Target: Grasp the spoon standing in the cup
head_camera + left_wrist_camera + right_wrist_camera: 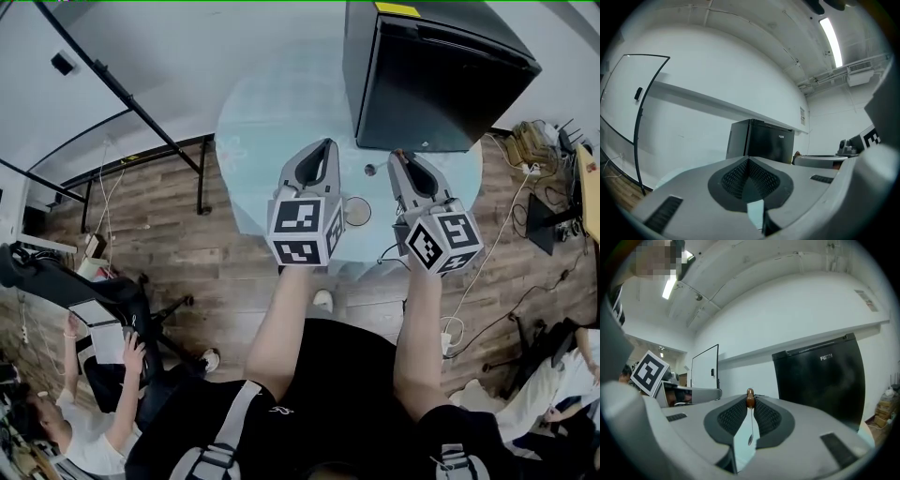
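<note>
The right gripper (750, 403) has its jaws pinched on the spoon (750, 423) just under its brown handle tip. The thin shaft and bowl hang straight down between the pads, which looks like a grip chosen to draw the spoon upright out of the cup (357, 211). That cup stands on the round pale worktop (251, 122), below and between the two grippers, and the spoon is clear of it. The left gripper (749, 162) has its jaws closed together on nothing and is held level alongside, seemingly out of the way. The black fridge (820, 380) carries pale lettering starting "FU"; the rest is unclear.
</note>
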### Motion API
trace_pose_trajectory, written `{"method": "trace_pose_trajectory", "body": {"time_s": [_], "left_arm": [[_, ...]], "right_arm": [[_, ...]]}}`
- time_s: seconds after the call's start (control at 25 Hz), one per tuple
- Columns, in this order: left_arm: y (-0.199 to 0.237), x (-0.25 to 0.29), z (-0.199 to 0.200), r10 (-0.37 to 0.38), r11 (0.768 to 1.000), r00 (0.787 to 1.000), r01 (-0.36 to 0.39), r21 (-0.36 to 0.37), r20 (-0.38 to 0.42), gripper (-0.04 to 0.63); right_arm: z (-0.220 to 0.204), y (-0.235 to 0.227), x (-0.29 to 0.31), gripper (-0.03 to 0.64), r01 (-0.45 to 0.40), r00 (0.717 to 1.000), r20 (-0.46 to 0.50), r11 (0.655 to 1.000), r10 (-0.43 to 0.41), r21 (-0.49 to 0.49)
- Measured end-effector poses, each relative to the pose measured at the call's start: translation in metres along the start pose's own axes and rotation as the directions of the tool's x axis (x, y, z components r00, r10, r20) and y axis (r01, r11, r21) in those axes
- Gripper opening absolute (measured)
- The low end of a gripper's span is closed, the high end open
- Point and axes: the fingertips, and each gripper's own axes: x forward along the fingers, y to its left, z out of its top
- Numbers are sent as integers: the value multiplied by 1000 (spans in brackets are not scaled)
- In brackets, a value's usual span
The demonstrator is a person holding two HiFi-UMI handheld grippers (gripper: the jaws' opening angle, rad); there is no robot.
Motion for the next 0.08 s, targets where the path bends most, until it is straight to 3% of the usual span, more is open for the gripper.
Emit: {"method": "trace_pose_trajectory", "body": {"time_s": [0.08], "left_arm": [[1, -1, -1, 0, 1000, 1000, 0, 0, -3, 3]], "right_arm": [[0, 3, 1, 46, -1, 1000, 0, 1000, 1, 1]]}}
